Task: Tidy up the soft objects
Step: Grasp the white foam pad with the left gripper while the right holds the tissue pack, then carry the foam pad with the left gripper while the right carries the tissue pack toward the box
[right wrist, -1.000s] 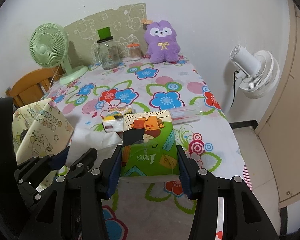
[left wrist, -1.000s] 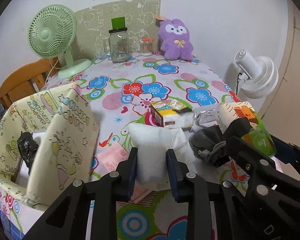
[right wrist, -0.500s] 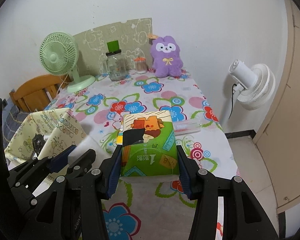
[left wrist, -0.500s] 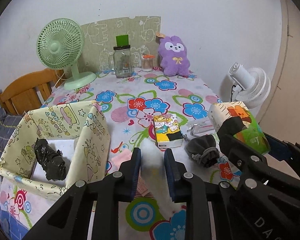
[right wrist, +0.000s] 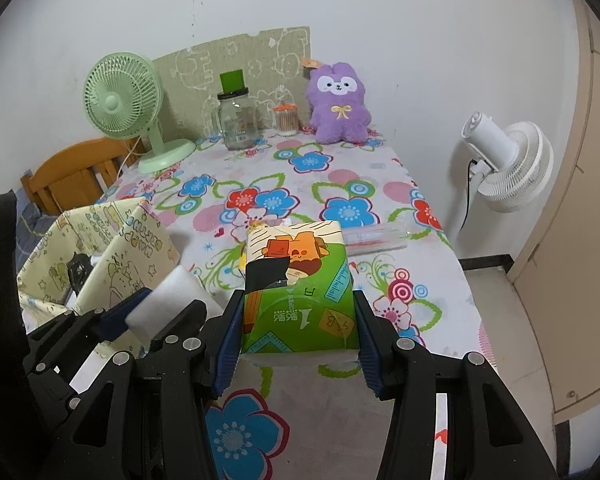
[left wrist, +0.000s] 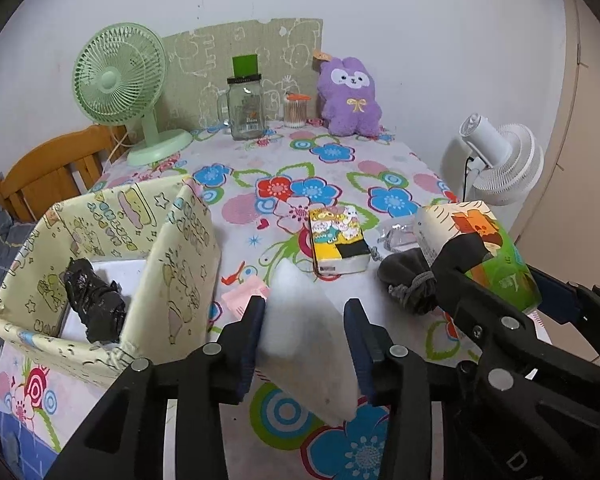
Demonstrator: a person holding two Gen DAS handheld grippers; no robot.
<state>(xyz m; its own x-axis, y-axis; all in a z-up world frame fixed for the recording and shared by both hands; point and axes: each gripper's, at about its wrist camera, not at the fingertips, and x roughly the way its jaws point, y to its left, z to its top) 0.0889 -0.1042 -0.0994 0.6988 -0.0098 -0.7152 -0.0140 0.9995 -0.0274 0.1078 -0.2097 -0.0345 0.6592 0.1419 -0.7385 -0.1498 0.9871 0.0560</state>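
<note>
A: On the left, at about nine o'clock in the left wrist view, stands the fabric storage box [left wrist: 180, 248]. A black crumpled thing [left wrist: 94, 304] already lies inside it. What does the left gripper [left wrist: 305, 332] hold?

B: Its jaws are closed on a white sponge block [left wrist: 308, 332], lifted above the flowered tablecloth [left wrist: 328, 172]. The block looks tilted, and only the left finger clearly presses it, so the hold may be weak.

A: So how to carry it well?

B: I think move it slowly toward nine o'clock, pass over the box wall, and open only when the block is above the free compartment. Do not hit the wall; it looks soft and can fold.

A: And further right?

B: At one o'clock lie a small tissue pack [left wrist: 338, 240] and a gray drawstring pouch [left wrist: 410, 284] on the table. The right gripper [right wrist: 296, 320] clamps a green tissue pack [right wrist: 300, 288] firmly between both fingers, held in the air. It should wait at three o'clock, so the two grippers do not collide.
</note>
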